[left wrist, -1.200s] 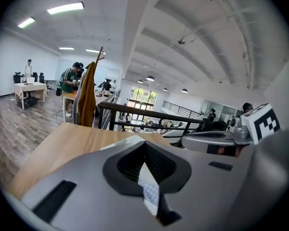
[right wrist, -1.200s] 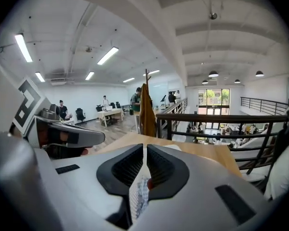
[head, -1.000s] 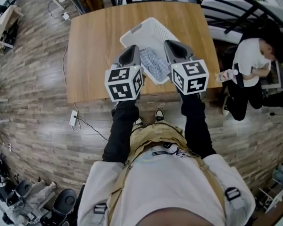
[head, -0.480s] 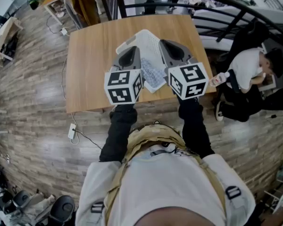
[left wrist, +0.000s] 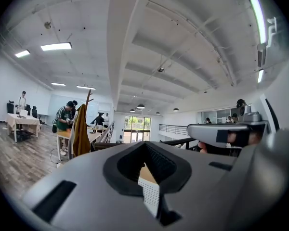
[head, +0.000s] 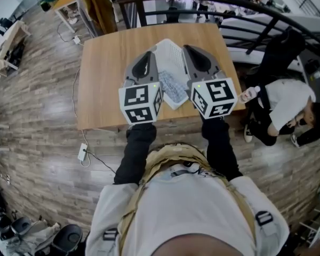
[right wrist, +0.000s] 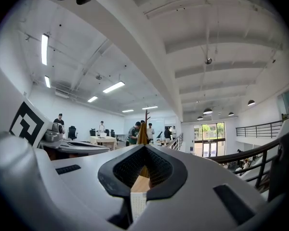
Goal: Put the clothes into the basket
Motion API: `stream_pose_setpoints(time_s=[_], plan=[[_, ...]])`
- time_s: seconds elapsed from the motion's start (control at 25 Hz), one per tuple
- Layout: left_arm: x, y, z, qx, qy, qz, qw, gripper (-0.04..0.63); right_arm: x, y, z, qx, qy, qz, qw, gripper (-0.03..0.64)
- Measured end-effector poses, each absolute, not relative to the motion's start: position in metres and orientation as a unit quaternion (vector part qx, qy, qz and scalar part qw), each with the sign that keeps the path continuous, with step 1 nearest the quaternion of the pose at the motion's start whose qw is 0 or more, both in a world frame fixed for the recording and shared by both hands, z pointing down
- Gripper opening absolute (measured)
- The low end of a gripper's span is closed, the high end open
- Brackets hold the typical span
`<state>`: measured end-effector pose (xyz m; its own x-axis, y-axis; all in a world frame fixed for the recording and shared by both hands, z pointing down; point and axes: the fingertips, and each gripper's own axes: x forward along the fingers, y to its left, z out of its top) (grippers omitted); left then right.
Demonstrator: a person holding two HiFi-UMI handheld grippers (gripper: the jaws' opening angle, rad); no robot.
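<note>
A white plastic basket point(head: 169, 51) lies on the wooden table point(head: 104, 73), and a blue-and-white checked cloth point(head: 172, 86) rests inside it. My left gripper point(head: 148, 57) hovers over the basket's left side, shut and holding nothing. My right gripper point(head: 191, 51) hovers over its right side, also shut and holding nothing. In the left gripper view the left gripper point(left wrist: 145, 146) has its jaws met, with a strip of the basket point(left wrist: 151, 198) showing through the gap. In the right gripper view the right gripper point(right wrist: 144, 149) is likewise closed on nothing.
A person in a white shirt point(head: 288, 103) crouches on the floor right of the table. A black railing point(head: 245, 4) runs behind the table. A coat rack with a brown coat point(head: 96, 4) stands at the back left. A power strip point(head: 82, 153) lies on the floor.
Both grippers stay shut and raised over the basket; the view has shifted slightly. The person at the right has moved lower down the frame.
</note>
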<state>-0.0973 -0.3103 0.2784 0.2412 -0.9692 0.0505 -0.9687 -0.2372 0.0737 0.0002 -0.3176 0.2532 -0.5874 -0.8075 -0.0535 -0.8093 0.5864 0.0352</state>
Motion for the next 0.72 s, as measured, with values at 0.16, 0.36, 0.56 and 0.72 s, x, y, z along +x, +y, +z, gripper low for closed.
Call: stream_pose_setpoints(time_s=[0.16, 0.36, 0.56, 0.72], plan=[[-0.100, -0.305, 0.272, 0.781, -0.624, -0.011, 0.023, 0.000, -0.006, -0.312, 0.250, -0.456, 0.889, 0.044, 0.015, 0.023], [-0.103, -0.302, 0.269, 0.777, -0.630, -0.010, 0.013, 0.000, -0.013, -0.309, 0.247, -0.453, 0.890, 0.044, 0.024, 0.023], [-0.110, -0.298, 0.268, 0.772, -0.635, -0.013, 0.013, 0.000, -0.020, -0.306, 0.245, -0.451, 0.891, 0.043, 0.029, 0.023], [-0.111, -0.296, 0.270, 0.770, -0.637, -0.017, 0.013, 0.000, -0.020, -0.304, 0.247, -0.450, 0.891, 0.042, 0.033, 0.023]])
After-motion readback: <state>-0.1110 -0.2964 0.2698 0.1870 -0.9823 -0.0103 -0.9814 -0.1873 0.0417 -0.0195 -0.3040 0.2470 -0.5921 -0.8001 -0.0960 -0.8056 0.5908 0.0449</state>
